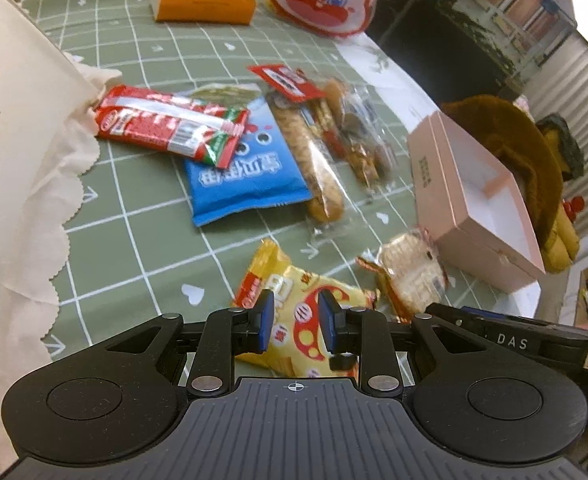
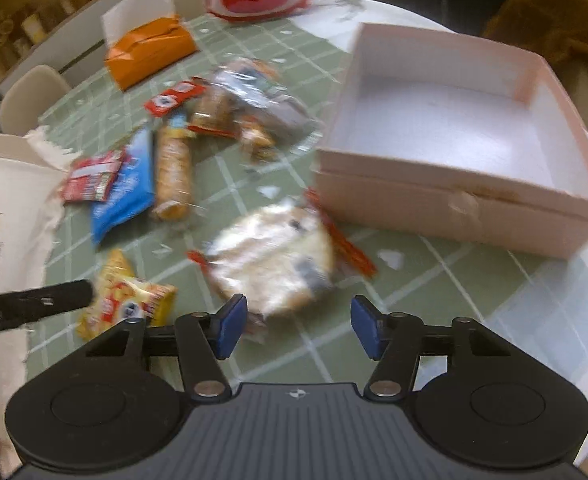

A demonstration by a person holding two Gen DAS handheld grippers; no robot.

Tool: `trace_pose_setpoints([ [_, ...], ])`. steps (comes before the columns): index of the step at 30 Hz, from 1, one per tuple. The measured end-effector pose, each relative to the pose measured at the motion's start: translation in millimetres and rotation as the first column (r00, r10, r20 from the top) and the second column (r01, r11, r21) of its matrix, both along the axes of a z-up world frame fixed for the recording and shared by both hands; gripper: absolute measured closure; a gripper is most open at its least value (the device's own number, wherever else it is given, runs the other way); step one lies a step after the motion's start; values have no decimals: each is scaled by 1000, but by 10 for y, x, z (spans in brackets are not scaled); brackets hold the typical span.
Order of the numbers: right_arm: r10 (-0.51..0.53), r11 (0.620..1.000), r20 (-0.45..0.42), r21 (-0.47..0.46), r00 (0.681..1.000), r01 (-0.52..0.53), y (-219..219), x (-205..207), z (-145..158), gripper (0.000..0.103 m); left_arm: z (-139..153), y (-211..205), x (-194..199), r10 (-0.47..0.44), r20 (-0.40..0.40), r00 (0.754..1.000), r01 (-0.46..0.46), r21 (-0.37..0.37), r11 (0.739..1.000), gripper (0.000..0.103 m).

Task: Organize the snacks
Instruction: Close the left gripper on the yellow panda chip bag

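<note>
**At lower centre: two packets within reach, pink box empty**

Below the right gripper (image 2: 298, 328), spread wide: round rice-cracker packet (image 2: 271, 258), light, brittle, crinkly; best pinched at the sealed edge. Between the narrowed left gripper (image 1: 296, 322) pads: yellow snack bag (image 1: 294, 312), grip uncertain. Upper right: pink box (image 2: 446, 136), open-topped, clear approach over its low near wall.

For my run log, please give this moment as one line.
left gripper: open, over yellow snack packet | right gripper: open, near rice cracker pack | pink box: empty
</note>
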State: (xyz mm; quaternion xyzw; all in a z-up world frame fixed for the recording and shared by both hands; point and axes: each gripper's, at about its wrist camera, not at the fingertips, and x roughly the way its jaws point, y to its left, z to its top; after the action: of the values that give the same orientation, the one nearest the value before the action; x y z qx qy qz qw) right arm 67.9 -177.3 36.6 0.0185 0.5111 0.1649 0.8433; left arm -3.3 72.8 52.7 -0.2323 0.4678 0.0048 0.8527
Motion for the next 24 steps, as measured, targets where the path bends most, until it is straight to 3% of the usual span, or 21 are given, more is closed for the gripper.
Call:
trace_pose_setpoints([
  [6, -66, 995, 25, -69, 998, 68, -263, -125, -28, 44, 24, 76, -61, -10, -46, 999, 9, -11, 1000, 75],
  [11, -60, 998, 19, -15, 998, 60, -298, -206, 32, 39, -60, 207, -127, 67, -77, 995, -69, -25, 997, 75],
  [14, -22, 1000, 35, -3, 999, 23, -116, -216, 113, 39, -100, 216, -173, 81, -94, 992, -86, -53, 995, 75],
  [18, 51, 999, 84, -24, 995, -49, 224, -152, 259, 39, -95, 112, -235, 18, -116, 993, -27, -79, 997, 75],
  [24, 130, 986, 144, -119, 981, -114, 711, 25, 257, 34, -211, 61, -231, 26, -136, 990, -39, -95, 995, 75],
])
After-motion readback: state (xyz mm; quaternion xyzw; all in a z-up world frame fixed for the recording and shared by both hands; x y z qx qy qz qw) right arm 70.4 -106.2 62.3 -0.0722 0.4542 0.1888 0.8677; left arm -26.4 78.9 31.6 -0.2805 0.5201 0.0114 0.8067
